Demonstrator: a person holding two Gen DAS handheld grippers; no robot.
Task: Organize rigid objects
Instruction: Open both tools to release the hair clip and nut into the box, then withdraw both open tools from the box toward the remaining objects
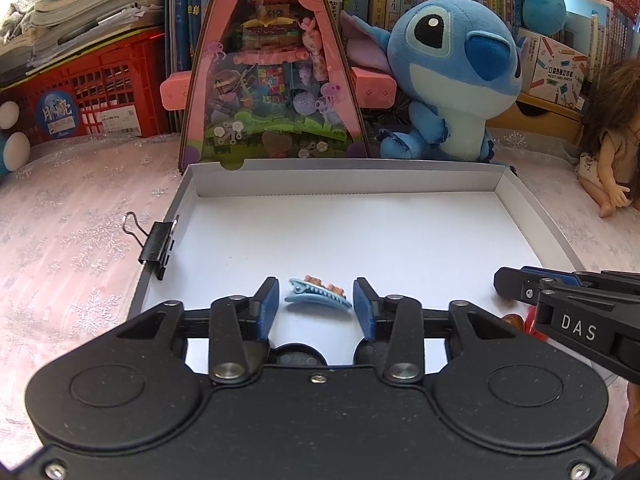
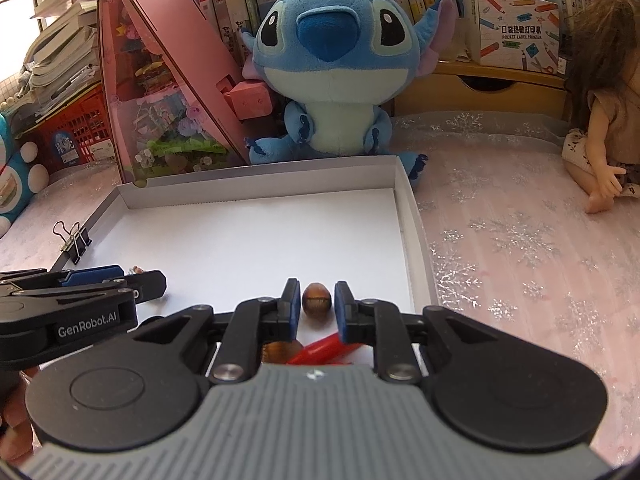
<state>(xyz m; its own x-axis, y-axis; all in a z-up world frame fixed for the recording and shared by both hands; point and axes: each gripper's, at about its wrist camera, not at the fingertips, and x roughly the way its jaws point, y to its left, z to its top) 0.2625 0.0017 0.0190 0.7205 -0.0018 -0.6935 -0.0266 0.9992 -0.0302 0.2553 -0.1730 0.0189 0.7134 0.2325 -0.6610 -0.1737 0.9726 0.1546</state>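
Inside the tray (image 1: 516,200), the left gripper (image 1: 316,304) straddles a hair clip (image 1: 318,292) lying crosswise, untouched; the right gripper (image 2: 317,304) brackets a brown bead (image 2: 317,303), pads clear.

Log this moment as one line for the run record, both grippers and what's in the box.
left gripper: open, jaws astride blue hair clip | right gripper: open, jaws astride brown bead | white box: holds both
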